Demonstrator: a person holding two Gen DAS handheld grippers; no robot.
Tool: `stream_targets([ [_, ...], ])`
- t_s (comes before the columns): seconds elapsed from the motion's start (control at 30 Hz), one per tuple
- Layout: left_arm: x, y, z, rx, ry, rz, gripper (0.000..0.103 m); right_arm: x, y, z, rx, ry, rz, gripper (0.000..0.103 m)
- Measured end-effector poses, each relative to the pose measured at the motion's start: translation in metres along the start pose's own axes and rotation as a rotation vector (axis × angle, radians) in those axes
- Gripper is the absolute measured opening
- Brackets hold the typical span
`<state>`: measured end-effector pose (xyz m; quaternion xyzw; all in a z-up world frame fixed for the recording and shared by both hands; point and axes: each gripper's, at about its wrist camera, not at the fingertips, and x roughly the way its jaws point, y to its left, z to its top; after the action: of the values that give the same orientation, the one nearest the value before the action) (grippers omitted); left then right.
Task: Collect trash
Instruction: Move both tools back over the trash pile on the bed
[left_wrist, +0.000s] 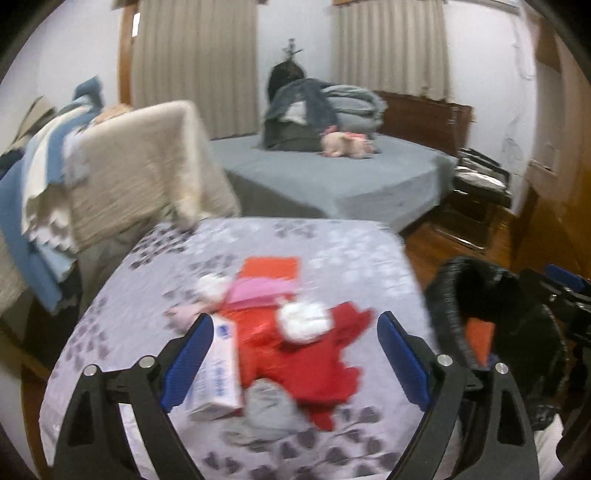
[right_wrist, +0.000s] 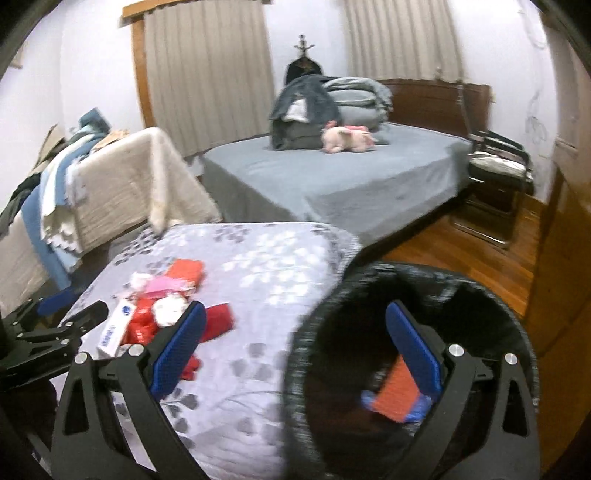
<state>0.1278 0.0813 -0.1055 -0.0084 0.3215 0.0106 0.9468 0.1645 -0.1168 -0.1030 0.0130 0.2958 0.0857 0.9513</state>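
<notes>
Meanwhile, both fingers (left_wrist: 295, 356) (right_wrist: 295, 349) wide apart (nothing gripped) near black bin (right_wrist: 317, 332), trash pile (left_wrist: 295, 343).

The premises were a domestic bedroom. A bed (right_wrist: 332, 184) with a grey-blue sheet occupied the centre of the frame, backed by a dark wooden headboard (right_wrist: 428, 99) at upper right. Folded bedding (right_wrist: 354, 98) and a pink plush toy (right_wrist: 347, 138) lay on it. Beige curtains (right_wrist: 207, 74) hung across the upper frame. Piled blankets (right_wrist: 110, 184) filled the left. A wooden floor (right_wrist: 461, 254) showed at right, and a floral quilt (right_wrist: 258, 266) covered the lower centre.
</notes>
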Motion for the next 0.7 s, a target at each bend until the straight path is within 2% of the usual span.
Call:
stream_targets([
  [0.2,0.017,0.048,-0.019,-0.058,0.049,0.083,0.083,0.023,0.043,-0.002,-0.057,0.021,0.058,0.095],
  [0.3,0.026,0.065,-0.029,-0.079,0.072,0.100,0.083,0.035,0.057,-0.004,-0.075,0.033,0.079,0.095],
  [0.7,0.069,0.091,-0.049,-0.147,0.177,0.066,0.079,0.076,0.094,-0.013,-0.151,0.087,0.106,0.095],
])
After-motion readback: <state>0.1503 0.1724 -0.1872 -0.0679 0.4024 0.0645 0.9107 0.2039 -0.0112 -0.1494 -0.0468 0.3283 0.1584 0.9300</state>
